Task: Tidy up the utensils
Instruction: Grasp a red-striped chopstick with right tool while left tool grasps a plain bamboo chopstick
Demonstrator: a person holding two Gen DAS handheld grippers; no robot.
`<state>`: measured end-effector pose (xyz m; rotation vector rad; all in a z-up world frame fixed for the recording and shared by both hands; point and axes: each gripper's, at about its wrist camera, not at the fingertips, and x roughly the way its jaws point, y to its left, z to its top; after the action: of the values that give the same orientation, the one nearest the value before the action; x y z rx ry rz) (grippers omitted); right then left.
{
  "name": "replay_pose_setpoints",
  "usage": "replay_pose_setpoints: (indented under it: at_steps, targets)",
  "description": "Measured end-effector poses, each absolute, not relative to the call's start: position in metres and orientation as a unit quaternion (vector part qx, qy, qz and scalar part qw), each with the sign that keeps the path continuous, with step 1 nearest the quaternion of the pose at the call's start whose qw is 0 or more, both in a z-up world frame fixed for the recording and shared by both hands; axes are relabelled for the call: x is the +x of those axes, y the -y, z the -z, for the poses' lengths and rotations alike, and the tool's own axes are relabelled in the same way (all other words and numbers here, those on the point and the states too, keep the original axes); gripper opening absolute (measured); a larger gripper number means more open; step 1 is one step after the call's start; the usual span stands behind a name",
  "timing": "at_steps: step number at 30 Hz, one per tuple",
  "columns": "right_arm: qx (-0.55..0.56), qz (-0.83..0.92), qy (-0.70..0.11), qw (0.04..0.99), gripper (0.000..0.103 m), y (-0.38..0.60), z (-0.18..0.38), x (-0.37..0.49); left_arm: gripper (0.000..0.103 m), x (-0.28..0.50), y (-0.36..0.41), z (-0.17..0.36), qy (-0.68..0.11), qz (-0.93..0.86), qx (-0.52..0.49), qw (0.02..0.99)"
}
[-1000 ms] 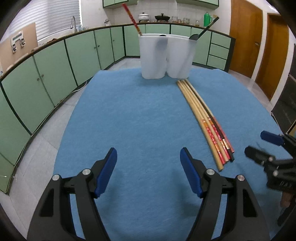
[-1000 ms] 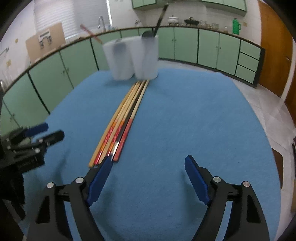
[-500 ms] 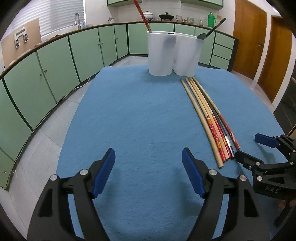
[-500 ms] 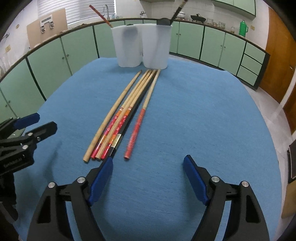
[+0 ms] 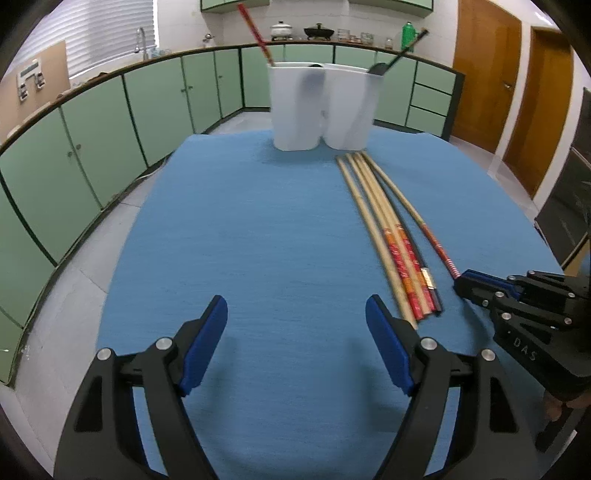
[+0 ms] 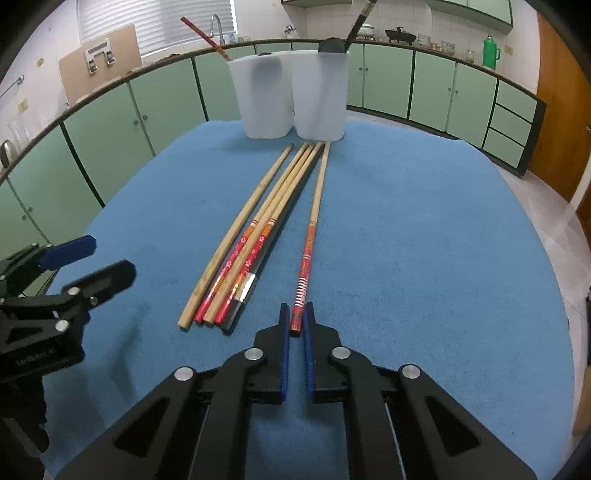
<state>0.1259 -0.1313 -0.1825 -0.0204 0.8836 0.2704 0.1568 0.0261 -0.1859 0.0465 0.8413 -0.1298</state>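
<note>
Chopsticks (image 6: 280,206) lie lengthwise on the blue-covered worktop (image 6: 424,240), thin ends toward the white two-compartment holder (image 6: 291,99) at the far edge. I count six on the cloth: a bundle of five lying together, one of them dark and partly hidden, and one red-banded chopstick (image 6: 310,240) just beside the bundle, apart from it. One more red chopstick (image 6: 203,33) already stands in the holder's left compartment, and one black ladle (image 6: 343,37) in the right.

Step in hand, as I judge it: picking up the single chopstick. My right tool (image 6: 294,325) is closed on its near, red end; the blue pads pinch the tip. My left tool (image 5: 295,321) hangs over bare cloth left of the bundle, its jaws opening with nothing between them.

The next move calls for lifting the pinched end clear, swinging the stick upright, and lowering it into the left compartment beside its mate. The grip sits at the very end, so the stick may pivot.
</note>
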Motion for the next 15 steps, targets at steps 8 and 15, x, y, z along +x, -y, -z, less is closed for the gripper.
replay_pose_setpoints:
  at_steps: [8, 15]
  targets:
    - [0.002, -0.106, -0.425, 0.899, 0.006, 0.162, 0.182, 0.120, 0.075, 0.146, 0.009, 0.191, -0.409, 0.097, 0.028, 0.907]
    - [0.005, -0.107, -0.422, 0.900, 0.006, 0.166, 0.184, 0.119, 0.075, 0.156, 0.018, 0.211, -0.439, 0.079, 0.038, 0.894]
